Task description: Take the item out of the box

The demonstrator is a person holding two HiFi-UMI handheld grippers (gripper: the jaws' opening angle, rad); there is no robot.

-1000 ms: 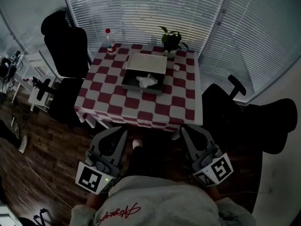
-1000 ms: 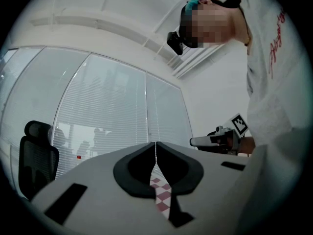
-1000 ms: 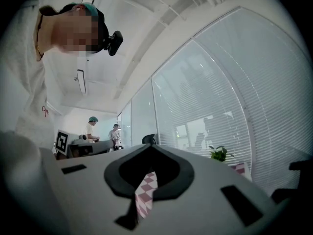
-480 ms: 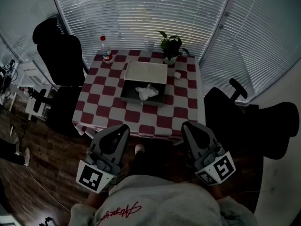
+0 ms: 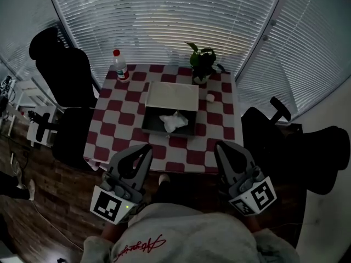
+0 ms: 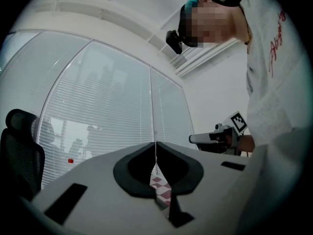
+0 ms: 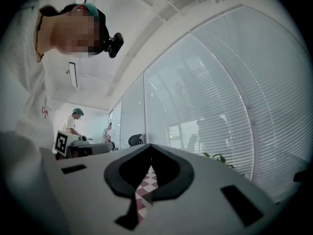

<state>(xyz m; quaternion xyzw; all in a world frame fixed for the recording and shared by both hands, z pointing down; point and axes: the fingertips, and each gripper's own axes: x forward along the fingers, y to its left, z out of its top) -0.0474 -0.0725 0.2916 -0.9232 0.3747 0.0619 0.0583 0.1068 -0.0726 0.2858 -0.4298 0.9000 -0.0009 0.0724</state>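
Your left gripper (image 5: pixel 143 151) and right gripper (image 5: pixel 222 147) are both clenched with nothing between the jaws. Each gripper view shows the dark pads meeting along a thin seam, with only checked cloth visible beyond them. Both grippers are at the near edge of the red-and-white checked worktop (image 5: pixel 123 130), well apart from the dark, open rectangular box (image 5: pixel 164 132) at its centre. The task item, a crumpled white wad of paper or cloth (image 5: pixel 173 121), lies inside that box, toward its near half. A flat white panel (image 5: pixel 172 95), probably the lid, touches the box's far side. Expect the wad to be very light, soft and compressible, neither slippery nor fragile. It should deform rather than resist, and it may snag or trail. Release one gripper, then pinch a raised fold near the middle of the wad, not a loose edge, and lift it straight up clear of the walls. Count: two grippers, one box, one white wad, one panel, one clear red-capped bottle (image 5: pixel 120 66), one small potted green plant (image 5: pixel 202 63) and one small white round object (image 5: pixel 210 97).
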